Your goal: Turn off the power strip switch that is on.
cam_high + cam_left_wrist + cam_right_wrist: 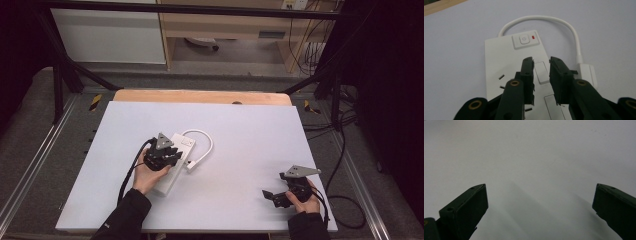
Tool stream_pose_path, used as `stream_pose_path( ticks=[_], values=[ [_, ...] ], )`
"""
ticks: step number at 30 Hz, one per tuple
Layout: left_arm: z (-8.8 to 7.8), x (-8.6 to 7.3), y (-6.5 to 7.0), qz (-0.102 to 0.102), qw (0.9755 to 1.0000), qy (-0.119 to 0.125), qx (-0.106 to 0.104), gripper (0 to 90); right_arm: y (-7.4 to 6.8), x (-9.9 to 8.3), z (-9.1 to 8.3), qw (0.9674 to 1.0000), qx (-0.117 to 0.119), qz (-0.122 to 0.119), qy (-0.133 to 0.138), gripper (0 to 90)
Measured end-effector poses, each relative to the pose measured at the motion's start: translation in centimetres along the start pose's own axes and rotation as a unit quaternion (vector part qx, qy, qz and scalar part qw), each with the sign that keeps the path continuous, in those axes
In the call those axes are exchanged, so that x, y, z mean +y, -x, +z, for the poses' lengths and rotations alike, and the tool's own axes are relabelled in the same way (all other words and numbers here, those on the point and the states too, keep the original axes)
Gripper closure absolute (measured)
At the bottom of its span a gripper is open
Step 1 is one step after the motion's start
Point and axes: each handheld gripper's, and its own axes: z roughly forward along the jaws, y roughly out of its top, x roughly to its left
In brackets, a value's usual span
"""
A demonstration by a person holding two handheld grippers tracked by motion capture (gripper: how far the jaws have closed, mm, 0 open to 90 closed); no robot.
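Left gripper [541, 75]: jaws parted by a narrow gap, nothing clasped between them; poised over the white power strip [506, 57], tips just above a raised white cover on its face.

Right gripper [540, 202]: jaws spread wide, released, nothing held; rested near the table's front right edge, well apart from the strip.

Power strip: laid at centre-left of the white table [250, 130], its short cable [544, 20] looped round to a plug [587, 73] just beside the body.

Step judged in hand: an approach to the strip's face. The tips are best lowered squarely, clear of the cable loop.

Views compared: the switch [524, 40] and red lamp [533, 37] are resolved in the left gripper view; the spacing of both hands is given by the high view.
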Motion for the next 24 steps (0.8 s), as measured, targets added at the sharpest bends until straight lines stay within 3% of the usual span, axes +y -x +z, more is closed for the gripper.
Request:
stream_pose_path(
  ticks=[24],
  values=[
    [1.1,-0.3,0.0,-0.006,0.9999,-0.007,-0.005,87.8,0.0,0.0,0.0,1.0,0.0,-0.001,0.0,0.7]
  ],
)
